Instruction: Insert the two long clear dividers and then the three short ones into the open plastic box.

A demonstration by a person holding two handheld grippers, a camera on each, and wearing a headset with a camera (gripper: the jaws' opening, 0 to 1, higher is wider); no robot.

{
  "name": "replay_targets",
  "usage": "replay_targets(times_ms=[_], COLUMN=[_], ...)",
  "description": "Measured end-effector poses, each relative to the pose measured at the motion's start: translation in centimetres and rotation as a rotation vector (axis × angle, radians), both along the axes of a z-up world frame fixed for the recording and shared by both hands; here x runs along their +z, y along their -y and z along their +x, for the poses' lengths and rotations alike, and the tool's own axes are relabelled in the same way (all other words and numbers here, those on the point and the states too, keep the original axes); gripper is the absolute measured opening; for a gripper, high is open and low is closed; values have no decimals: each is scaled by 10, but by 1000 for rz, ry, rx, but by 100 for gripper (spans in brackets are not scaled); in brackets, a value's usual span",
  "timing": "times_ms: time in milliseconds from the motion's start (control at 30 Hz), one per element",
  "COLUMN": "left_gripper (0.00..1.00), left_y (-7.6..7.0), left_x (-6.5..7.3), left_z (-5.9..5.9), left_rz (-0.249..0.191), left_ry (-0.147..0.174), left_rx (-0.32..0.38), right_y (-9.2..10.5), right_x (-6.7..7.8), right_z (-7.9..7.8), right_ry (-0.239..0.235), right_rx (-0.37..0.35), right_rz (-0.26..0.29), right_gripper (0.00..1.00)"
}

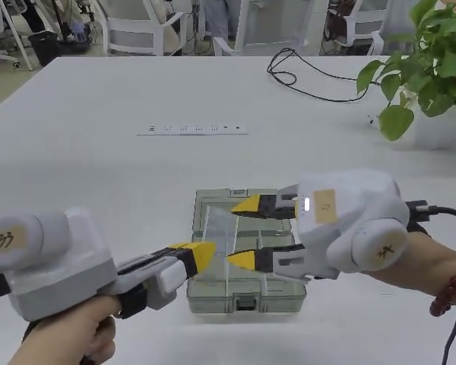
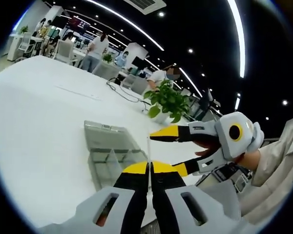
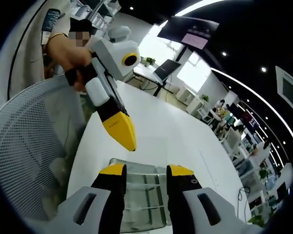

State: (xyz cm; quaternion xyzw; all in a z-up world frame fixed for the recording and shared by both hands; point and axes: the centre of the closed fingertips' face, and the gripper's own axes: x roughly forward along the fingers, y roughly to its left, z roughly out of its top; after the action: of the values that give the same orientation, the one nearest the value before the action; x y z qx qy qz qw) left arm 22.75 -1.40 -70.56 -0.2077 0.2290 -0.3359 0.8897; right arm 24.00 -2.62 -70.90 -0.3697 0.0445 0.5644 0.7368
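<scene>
The open clear plastic box (image 1: pixel 200 201) lies near the table's front edge, with several compartments showing inside. My left gripper (image 1: pixel 197 255) comes in from the lower left and is shut on a clear divider (image 1: pixel 220 230), which stands upright above the box. In the left gripper view the divider (image 2: pixel 148 148) is a thin edge rising from the closed jaws of the left gripper (image 2: pixel 149 168), over the box (image 2: pixel 107 141). My right gripper (image 1: pixel 245 232) reaches in from the right, open, its jaws either side of the divider. In its own view the right gripper (image 3: pixel 146 170) is open over the box (image 3: pixel 136 171).
A thin clear strip with dark marks (image 1: pixel 191 129) lies mid-table. A black cable (image 1: pixel 304 76) loops at the back right beside a potted plant (image 1: pixel 425 68). White chairs (image 1: pixel 140 30) stand beyond the far edge. A mesh chair (image 3: pixel 29 146) is on the person's side.
</scene>
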Motion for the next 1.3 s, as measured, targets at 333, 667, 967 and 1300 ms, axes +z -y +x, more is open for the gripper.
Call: replay_targets(times_ms=[333,667,967,1300], left_gripper=[0,0,0,0], left_y=[-6,-1,3,9], left_x=[-10,-22,-22,-23], left_z=[-4,-19,-29,-42], left_rz=[217,414,486,533], left_ry=[128,242,321,392], left_rx=[-103,-281,-413,-544], right_y=[1,6,11,14], right_x=[5,8,3,-2], right_z=[-5,-10,-24,-43], right_ry=[-111,-270,-364,-437], right_rx=[-13,31,109,187], right_rz=[61,72,45,20], right_gripper=[34,33,27,21])
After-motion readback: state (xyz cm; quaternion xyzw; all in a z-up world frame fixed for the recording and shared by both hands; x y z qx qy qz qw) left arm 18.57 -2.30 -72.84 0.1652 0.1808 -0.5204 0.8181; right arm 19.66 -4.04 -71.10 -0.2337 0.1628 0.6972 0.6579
